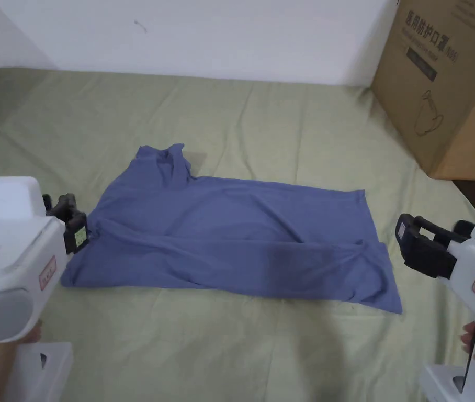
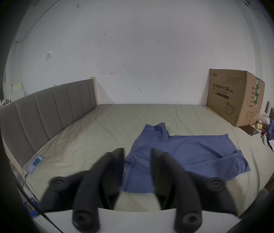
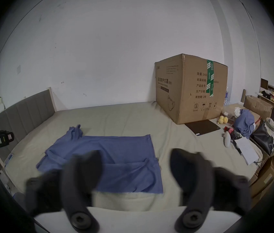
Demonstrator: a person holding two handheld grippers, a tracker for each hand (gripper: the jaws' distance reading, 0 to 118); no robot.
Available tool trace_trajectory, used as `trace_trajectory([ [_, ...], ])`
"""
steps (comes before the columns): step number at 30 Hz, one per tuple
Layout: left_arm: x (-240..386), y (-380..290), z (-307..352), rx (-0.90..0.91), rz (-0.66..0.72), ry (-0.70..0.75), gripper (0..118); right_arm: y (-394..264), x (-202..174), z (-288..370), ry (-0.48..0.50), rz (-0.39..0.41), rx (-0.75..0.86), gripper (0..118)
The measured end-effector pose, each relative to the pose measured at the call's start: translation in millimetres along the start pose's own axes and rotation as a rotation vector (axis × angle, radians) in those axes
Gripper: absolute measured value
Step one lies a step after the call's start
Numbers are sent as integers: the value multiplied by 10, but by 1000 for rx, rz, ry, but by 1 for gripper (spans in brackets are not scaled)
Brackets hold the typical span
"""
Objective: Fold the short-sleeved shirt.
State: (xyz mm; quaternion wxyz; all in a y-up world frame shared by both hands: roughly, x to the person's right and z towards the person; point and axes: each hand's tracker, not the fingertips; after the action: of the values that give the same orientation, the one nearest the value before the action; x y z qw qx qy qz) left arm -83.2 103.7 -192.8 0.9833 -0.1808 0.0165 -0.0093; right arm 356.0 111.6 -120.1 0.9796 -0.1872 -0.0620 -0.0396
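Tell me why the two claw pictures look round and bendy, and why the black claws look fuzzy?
In the left gripper view the wide lens sits in a dark ring and bows the bed edge; its claw is close and blurred. In the right gripper view the cardboard box leans, and that claw is smeared too. The head view looks straight, with a soft shadow on the blue shirt.

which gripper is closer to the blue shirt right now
Left. The left gripper sits right at the blue shirt's shoulder edge, open; the right gripper hangs just off the hem side.
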Motion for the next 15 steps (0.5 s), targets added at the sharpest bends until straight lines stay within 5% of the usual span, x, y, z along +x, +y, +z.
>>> trace_trajectory([
  [1, 10, -31, 39, -2, 0, -5, 4, -10, -6, 30, 8, -7, -2, 15],
  [2, 21, -57, 79, -7, 0, -7, 0, -16, -15, 48, 7, -13, -7, 1],
  [15, -100, 27, -35, -80, 40, -62, 0, -3, -114, 131, 62, 4, 9, 0],
])
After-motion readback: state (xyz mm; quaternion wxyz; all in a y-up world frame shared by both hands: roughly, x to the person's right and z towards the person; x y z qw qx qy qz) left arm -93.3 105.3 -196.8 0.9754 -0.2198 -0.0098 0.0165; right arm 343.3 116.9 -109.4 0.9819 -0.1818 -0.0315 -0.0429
